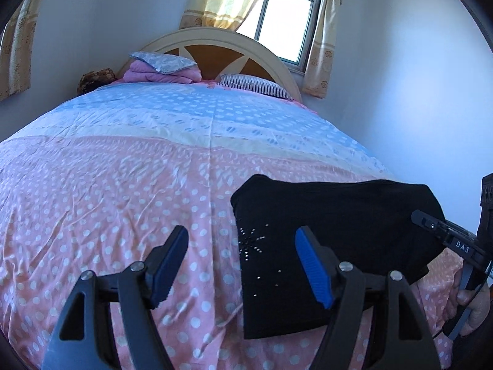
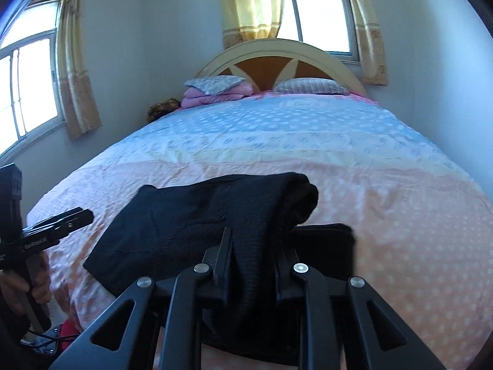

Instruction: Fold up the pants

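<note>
Near the bedspread's (image 1: 107,185) foot edge, our right gripper (image 2: 257,246) pinches the black pants (image 2: 172,219); left gripper (image 1: 242,262) gapes empty. We should carry the fold squarely across.

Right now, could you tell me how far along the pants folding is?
The black pants already lie folded into a compact bundle on the bedspread. The right tool pinches a raised fold; the left tool is open and empty. Laying that fold flat remains.
</note>
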### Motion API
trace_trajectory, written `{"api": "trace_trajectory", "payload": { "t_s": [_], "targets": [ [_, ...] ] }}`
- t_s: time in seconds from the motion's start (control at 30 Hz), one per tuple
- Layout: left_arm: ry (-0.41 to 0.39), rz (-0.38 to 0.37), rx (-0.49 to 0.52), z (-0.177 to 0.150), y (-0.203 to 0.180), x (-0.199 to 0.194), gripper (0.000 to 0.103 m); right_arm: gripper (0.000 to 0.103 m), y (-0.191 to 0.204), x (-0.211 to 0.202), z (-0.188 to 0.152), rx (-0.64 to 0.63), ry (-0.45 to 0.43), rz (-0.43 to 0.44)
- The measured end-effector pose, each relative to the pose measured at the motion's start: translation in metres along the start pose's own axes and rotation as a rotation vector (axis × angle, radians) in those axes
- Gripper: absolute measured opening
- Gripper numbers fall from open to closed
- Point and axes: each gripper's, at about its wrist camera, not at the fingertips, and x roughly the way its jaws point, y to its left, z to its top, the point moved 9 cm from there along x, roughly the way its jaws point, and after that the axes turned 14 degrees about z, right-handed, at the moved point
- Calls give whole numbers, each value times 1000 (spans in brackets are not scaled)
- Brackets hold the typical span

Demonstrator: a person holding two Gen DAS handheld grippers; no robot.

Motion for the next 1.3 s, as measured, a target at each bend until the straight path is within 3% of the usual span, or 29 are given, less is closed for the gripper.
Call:
{"api": "trace_trajectory", "payload": {
  "t_s": [0.1, 0.2, 0.43, 0.57, 0.63, 0.67, 0.73, 0.8, 0.87, 0.93, 1.03, 1.13, 1.23, 1.3],
  "targets": [
    [-1, -4, 24, 0, -8, 5, 75, 21, -31, 1, -11, 58, 47, -50],
    [10, 8, 52, -5, -15, 11, 75, 23, -51, 20, -33, 149, 145, 4],
    [22, 77, 83, -8, -14, 17, 75, 43, -60, 10, -23, 203, 82, 43],
    [-56, 99, 114, 10, -20, -1, 75, 44, -63, -20, 0, 225, -37, 8],
    [-74, 89, 137, 12, -30, -3, 75, 44, -51, -30, 10, 180, -66, 68],
    [-79, 79, 153, 10, -37, -3, 75, 44, -35, -29, 12, 136, -38, 143],
    [-73, 78, 190, 3, -50, 2, 75, 44, -15, -23, 9, 56, 22, 195],
    [-16, 98, 211, -13, -55, 15, 75, 44, 0, -13, -2, 10, 87, 248],
    [64, 129, 209, -30, -49, 30, 75, 44, 5, 1, -21, 13, 181, 293],
    [116, 138, 181, -44, -38, 38, 76, 44, 2, 21, -53, 36, 357, 290],
    [147, 119, 135, -48, -26, 41, 86, 44, 3, 19, -57, 35, 375, 318],
    [147, 129, 137, -42, -21, 39, 86, 44, 0, 2, -52, 72, 363, 360],
    [138, 145, 152, -42, -21, 39, 86, 44, -9, -13, -44, 75, 341, 335],
    [146, 156, 166, -44, -23, 41, 86, 44, -16, -12, -52, 74, 382, 297]
  ]
}}
